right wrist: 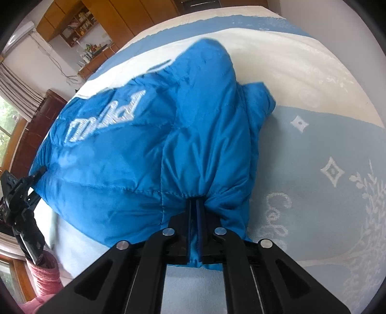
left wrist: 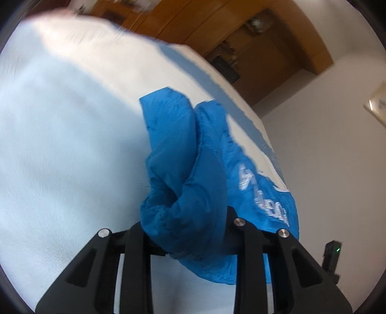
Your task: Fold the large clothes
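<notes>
One garment is present: a blue quilted jacket (right wrist: 149,145) with white lettering across it, held up off the bed by two grippers. Right gripper (right wrist: 195,207): its two black fingers stand almost together, pinching a seamed edge of the jacket between them; a strip of fabric runs down through the narrow gap. Left gripper (left wrist: 185,231): bunched jacket (left wrist: 188,169) fabric fills the space between its two fingers and spills over them, so the jaws are clamped on the cloth, though the fingertips themselves are covered. In the right wrist view the left gripper (right wrist: 36,175) shows at the jacket's far left edge, its tip touching the fabric; a pink sleeve (right wrist: 44,277) shows below it. Under and behind the jacket lies one bed cover (right wrist: 325,145), pale blue with white diamond and foliage patterns and a broad white band. Beyond the bed stand wooden cabinets (right wrist: 135,17) and one open shelf (right wrist: 79,21) crowded with small items too small to count. One window (right wrist: 7,120) with a curtain sits at the far left.
</notes>
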`<action>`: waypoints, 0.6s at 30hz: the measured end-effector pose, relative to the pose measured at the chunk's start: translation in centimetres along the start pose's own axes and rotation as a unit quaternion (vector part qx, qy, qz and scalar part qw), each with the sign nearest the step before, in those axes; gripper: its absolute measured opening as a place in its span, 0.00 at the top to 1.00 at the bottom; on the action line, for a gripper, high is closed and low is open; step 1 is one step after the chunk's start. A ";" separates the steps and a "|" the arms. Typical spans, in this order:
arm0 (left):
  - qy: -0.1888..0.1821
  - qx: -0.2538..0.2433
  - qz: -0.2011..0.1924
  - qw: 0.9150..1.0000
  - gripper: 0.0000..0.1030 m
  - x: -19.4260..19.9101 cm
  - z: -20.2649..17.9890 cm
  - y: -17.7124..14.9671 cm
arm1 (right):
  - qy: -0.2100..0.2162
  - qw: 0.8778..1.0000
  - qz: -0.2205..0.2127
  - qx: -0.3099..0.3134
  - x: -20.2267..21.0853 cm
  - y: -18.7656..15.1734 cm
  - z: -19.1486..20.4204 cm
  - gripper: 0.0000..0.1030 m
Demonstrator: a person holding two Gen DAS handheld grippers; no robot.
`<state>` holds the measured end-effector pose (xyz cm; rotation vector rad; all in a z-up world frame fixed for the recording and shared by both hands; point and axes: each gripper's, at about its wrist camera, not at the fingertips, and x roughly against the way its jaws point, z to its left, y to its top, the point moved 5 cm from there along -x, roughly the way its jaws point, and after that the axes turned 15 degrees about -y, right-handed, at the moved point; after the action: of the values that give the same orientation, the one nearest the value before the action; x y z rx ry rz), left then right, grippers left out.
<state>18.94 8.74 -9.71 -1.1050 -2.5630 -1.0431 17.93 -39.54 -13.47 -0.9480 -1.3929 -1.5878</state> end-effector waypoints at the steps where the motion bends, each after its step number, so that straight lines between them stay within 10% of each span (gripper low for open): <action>1: 0.002 -0.022 -0.003 1.000 0.75 0.0 -1.4 0.2 | 0.003 1.000 -0.016 0.004 1.3 0.3 -0.1 0.89; 18: -0.025 -0.276 0.109 0.955 0.75 -10.7 -22.9 -4.1 | -0.017 0.997 -0.069 -0.014 9.5 2.4 -3.9 0.86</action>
<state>21.05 -14.48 0.83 -1.5076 -2.1586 -1.7423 16.24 -44.49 -4.25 -0.9154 -1.4899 -1.7048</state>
